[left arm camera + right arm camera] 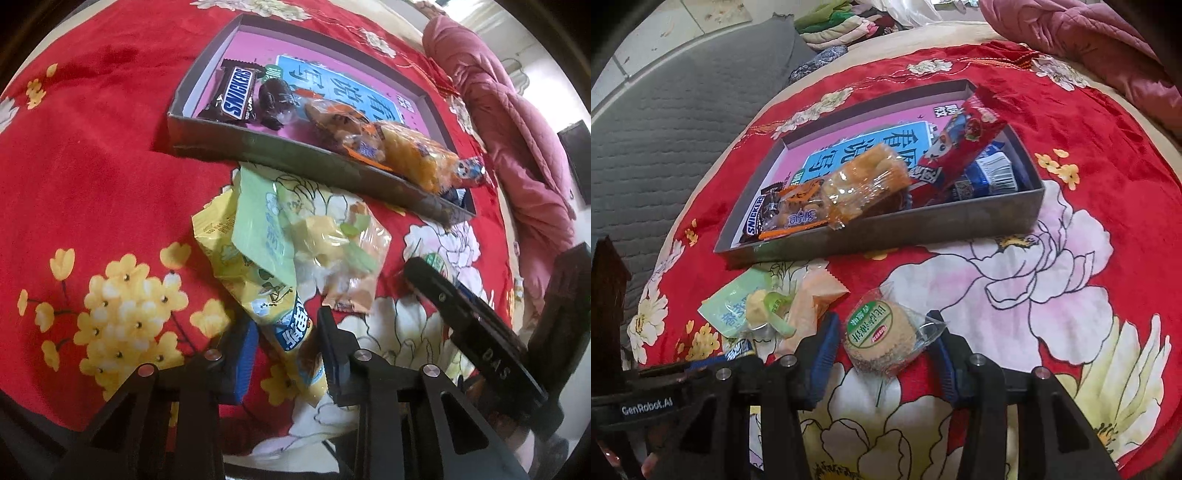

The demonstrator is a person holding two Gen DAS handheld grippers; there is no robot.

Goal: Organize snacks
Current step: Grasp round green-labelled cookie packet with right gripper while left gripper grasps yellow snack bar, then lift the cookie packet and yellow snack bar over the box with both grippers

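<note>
**Both grippers down on loose snacks near the box**

A red flowered blanket [1071, 122] covers the bed, with a pink quilt [517, 122] bunched at its far right edge and a grey mat [683, 122] to the left. 1 shallow grey box [886, 229] holds 1 Snickers bar [236, 92], 1 orange-wrapped cake [864, 184], 1 red packet [964, 144] and 1 blue packet [990, 173]. Near the box lie 1 pale green packet [258, 221] and 1 clear packet [343, 254]. The left gripper [286, 343] stands narrowly parted astride 1 yellow packet [258, 284]; whether its pads press I cannot tell. The right gripper [882, 343] clasps 1 round biscuit [882, 339], wrapper touching both pads
</note>
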